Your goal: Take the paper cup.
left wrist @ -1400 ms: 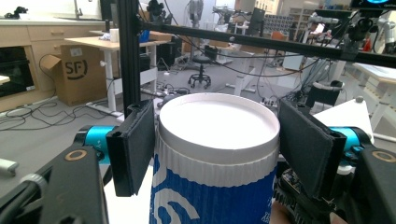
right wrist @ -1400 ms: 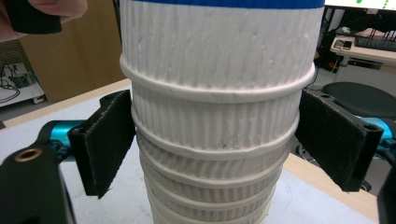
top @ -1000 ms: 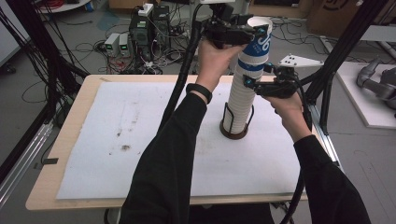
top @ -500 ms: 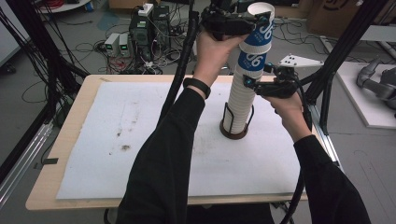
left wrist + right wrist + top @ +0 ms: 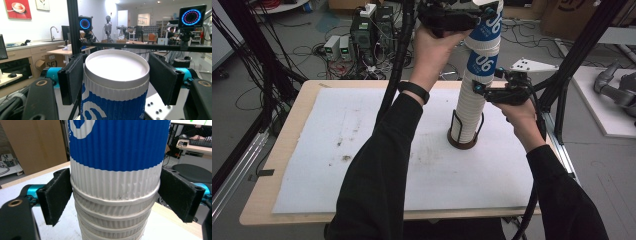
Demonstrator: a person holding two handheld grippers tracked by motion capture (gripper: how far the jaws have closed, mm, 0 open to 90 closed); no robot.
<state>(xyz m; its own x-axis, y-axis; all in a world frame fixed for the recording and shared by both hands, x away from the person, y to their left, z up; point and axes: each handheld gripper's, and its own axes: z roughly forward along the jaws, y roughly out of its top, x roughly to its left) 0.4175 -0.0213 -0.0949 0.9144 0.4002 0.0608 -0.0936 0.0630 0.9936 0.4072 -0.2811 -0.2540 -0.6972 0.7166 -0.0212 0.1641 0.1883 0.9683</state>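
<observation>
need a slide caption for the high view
Left gripper lifts the top paper cup off the stack in its wire holder while the right gripper steadies the stack.

The top paper cup (image 5: 488, 26) carries white "06" on its blue band. The cup below (image 5: 482, 64), at six o'clock from it, carries "06" too.

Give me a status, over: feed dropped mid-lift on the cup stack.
Left gripper shut on top blue-and-white ribbed paper cup. Right gripper clamps tall white cup stack in its black wire holder. Nothing in the way.
</observation>
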